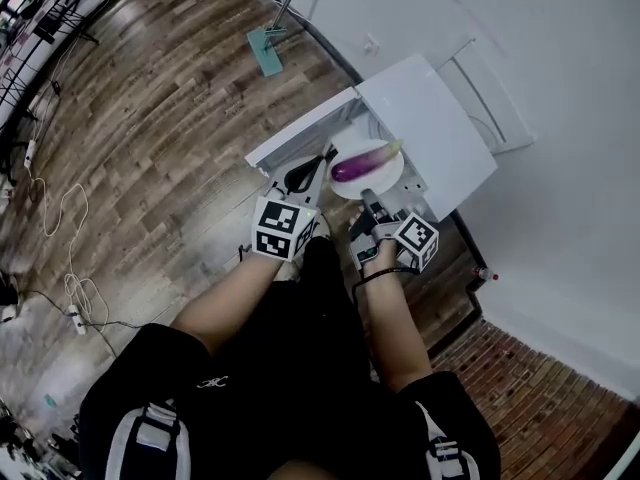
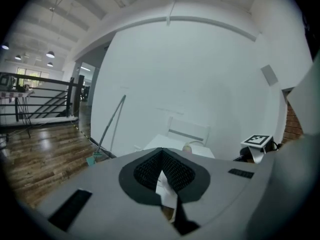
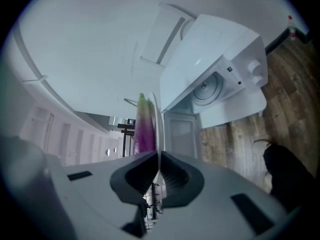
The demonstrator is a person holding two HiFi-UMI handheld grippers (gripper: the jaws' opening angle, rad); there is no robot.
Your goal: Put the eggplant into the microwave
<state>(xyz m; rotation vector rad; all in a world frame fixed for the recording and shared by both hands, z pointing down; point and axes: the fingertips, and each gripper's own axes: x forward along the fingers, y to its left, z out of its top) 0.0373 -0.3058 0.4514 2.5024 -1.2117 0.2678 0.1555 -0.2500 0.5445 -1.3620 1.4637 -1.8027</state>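
The right hand-held gripper (image 3: 159, 156) was clamped on the rim of a white plate (image 1: 392, 178). This was probably because the eggplant (image 1: 358, 164) lying across that plate was easier to carry as a load than to pinch directly. The left hand-held gripper (image 1: 305, 173), jaws together on nothing, hung just beside the plate, apparently free to steady it. Beyond both stood the white microwave (image 1: 430, 133), its door (image 1: 300, 133) swung open, so the cavity looked ready to take plate and eggplant together.
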